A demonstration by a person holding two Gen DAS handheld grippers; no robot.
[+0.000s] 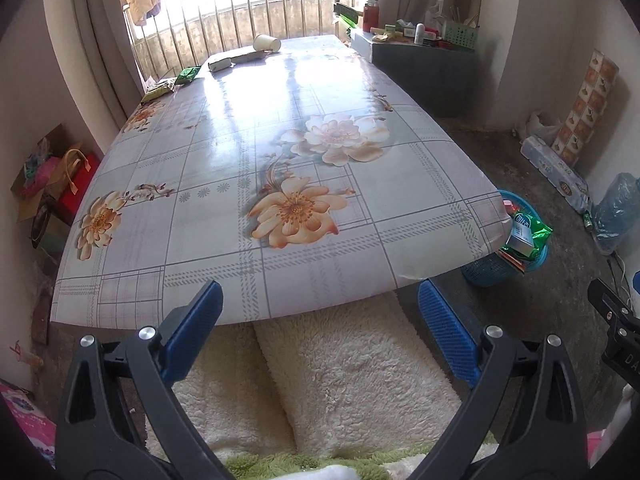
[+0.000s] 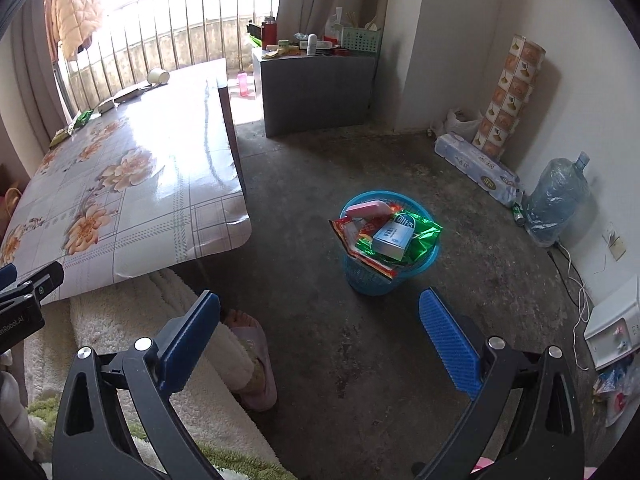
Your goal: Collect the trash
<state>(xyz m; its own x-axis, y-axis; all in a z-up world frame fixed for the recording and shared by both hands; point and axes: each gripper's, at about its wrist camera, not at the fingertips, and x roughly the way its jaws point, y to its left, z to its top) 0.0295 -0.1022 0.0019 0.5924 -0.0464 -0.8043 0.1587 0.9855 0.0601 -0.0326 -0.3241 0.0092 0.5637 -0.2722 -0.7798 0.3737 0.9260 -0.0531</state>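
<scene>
A blue mesh bin [image 2: 372, 276] stands on the floor right of the table, heaped with wrappers, a white box [image 2: 392, 240] and a pink item; it also shows as the bin [image 1: 492, 270] in the left wrist view. At the table's far edge lie a tipped paper cup [image 1: 267, 43], a white pack [image 1: 220, 64], a green wrapper [image 1: 188, 75] and a yellow-green wrapper [image 1: 157, 91]. My left gripper [image 1: 320, 314] is open over the table's near edge, holding nothing. My right gripper [image 2: 320, 320] is open and empty above the floor, short of the bin.
The floral-covered table [image 1: 280, 168] fills the left wrist view. A person's fleece-covered legs and a slippered foot [image 2: 252, 356] are below. A grey cabinet [image 2: 316, 88] with clutter, a tissue pack [image 2: 476, 168] and a water jug [image 2: 556, 200] line the walls.
</scene>
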